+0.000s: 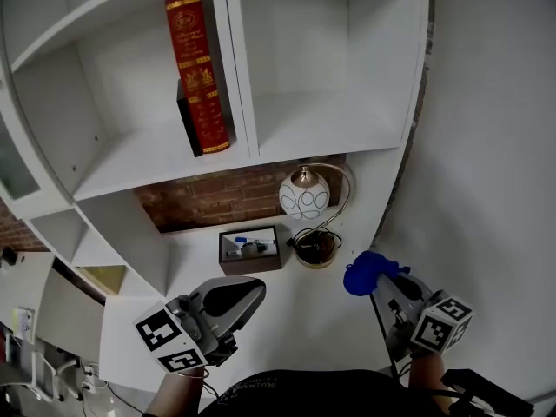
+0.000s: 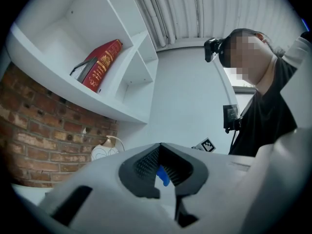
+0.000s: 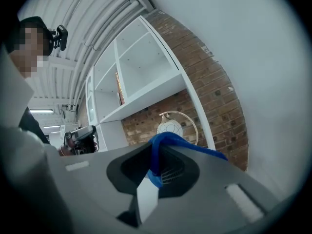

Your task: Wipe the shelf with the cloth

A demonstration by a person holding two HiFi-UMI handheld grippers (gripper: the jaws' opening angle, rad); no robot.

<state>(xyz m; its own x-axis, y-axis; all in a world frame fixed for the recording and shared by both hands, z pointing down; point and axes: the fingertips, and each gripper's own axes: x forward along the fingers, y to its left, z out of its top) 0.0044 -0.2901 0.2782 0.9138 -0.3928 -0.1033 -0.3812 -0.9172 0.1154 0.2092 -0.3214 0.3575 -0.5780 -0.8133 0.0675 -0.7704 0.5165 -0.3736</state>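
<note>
Above the white worktop's (image 1: 323, 324) front edge, the left gripper (image 1: 255, 290) has its jaws together and empty. The right gripper (image 1: 391, 283) is clamped on a bunched blue cloth (image 1: 367, 273). Farther back stand a box (image 1: 252, 248) and a round lamp (image 1: 304, 195), with a red book (image 1: 198, 72) on the white shelf (image 1: 321, 130) above.

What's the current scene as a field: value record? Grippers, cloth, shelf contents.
left gripper: fingers together, nothing held
right gripper: fingers closed on the cloth
cloth: blue, bunched, held away from the shelf boards
shelf: white, open compartments
red book: upright in the left compartment, dark book beside it
lamp: globe shade, on the lower surface under the shelf
box: brown, left of the lamp's base
wiping: not yet begun
</note>
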